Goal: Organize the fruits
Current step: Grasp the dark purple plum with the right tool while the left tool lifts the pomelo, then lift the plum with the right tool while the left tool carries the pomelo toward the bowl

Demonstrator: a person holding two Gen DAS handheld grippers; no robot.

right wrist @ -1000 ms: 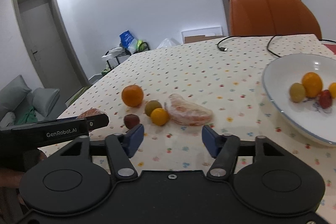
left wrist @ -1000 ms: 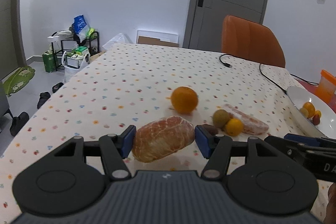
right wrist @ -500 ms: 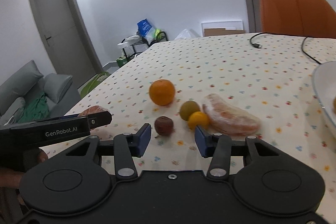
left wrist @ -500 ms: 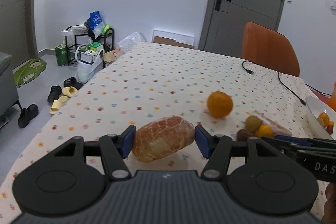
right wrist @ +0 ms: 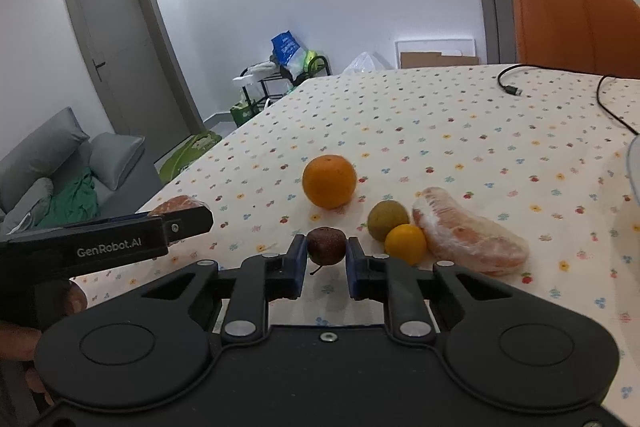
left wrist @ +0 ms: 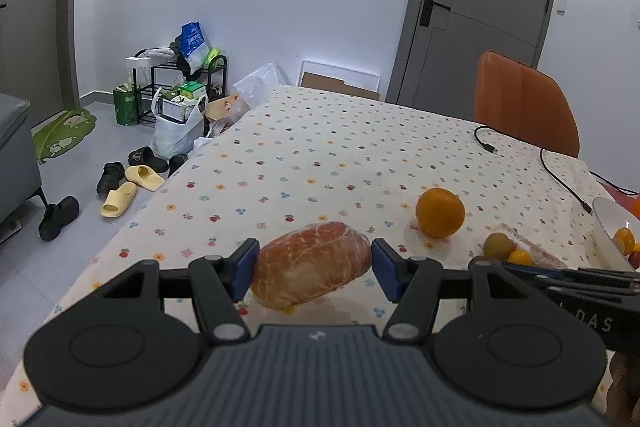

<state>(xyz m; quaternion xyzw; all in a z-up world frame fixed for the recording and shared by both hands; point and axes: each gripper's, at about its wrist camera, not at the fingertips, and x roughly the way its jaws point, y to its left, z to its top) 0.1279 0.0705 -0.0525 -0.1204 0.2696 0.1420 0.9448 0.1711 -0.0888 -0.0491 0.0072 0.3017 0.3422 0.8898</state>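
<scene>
My left gripper (left wrist: 313, 269) clamps the wrapped pomelo chunk (left wrist: 311, 270) above the table (left wrist: 340, 147), while my right gripper (right wrist: 327, 257) pinches the small dark fruit (right wrist: 326, 246), which I fear could squirt free.

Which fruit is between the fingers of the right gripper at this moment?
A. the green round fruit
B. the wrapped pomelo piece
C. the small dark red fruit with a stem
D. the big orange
C: in the right wrist view the right gripper has its blue fingers closed against both sides of the small dark red fruit, while the big orange, the green round fruit and the wrapped pomelo piece lie apart on the table.
</scene>
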